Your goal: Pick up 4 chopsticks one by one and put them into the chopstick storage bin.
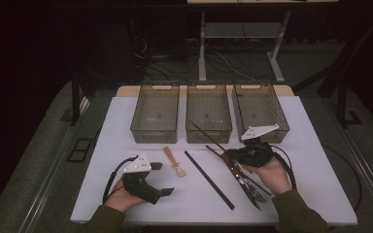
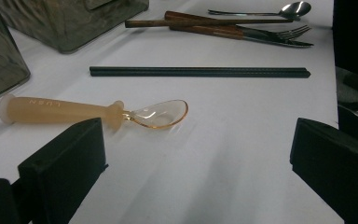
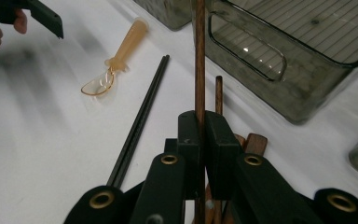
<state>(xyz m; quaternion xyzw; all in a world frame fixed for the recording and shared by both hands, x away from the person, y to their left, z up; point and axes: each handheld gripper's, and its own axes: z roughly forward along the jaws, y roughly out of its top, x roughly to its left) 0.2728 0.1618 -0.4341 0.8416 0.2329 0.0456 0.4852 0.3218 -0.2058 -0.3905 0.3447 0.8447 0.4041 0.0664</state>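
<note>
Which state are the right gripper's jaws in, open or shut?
Shut: the right gripper has its jaws pressed on a brown chopstick that runs up between them.

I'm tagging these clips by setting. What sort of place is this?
Probably a lab or studio set up for recording, not a kitchen: a white table on a dark floor, loose cables under a desk behind, and three empty bins lined up beside cutlery.

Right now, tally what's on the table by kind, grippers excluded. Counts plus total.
Bins, clear grey: 3
Chopsticks: 3, namely the black pair (2, lying together) and 1 brown wooden chopstick clamped in the right gripper
Spoons: 2, namely orange-handled spoon and metal spoon
Forks, wood-handled: 1
Total: 9; the cutlery pile may hide more.
</note>
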